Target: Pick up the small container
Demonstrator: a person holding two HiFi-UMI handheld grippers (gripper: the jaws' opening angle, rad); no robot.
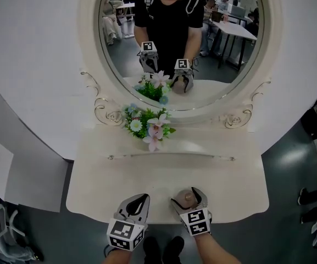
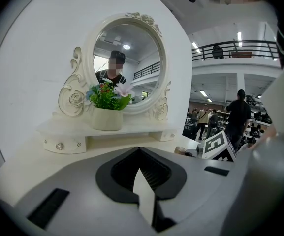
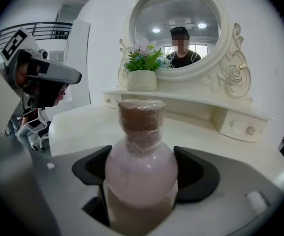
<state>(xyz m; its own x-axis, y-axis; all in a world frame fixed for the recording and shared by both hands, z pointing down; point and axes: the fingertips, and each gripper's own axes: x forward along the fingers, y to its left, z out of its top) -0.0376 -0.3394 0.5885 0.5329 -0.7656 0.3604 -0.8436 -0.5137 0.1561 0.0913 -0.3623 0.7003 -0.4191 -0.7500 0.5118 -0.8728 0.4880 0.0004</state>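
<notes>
Right up front, the small pink plastic bottle with a brown wrapped cap [image 3: 141,176] stands upright between the right tongs [image 3: 141,156]. They're clamped on its round belly, 1 pad against each side. It's near the front edge of the glossy white vanity bench [image 1: 163,175]. The left tongs [image 2: 139,154] sit just beside it, closed together with nothing in them. Further back, 1 white pot of pink and green flowers [image 1: 149,126] sits on the raised shelf under the oval white-framed mirror [image 1: 229,59].
</notes>
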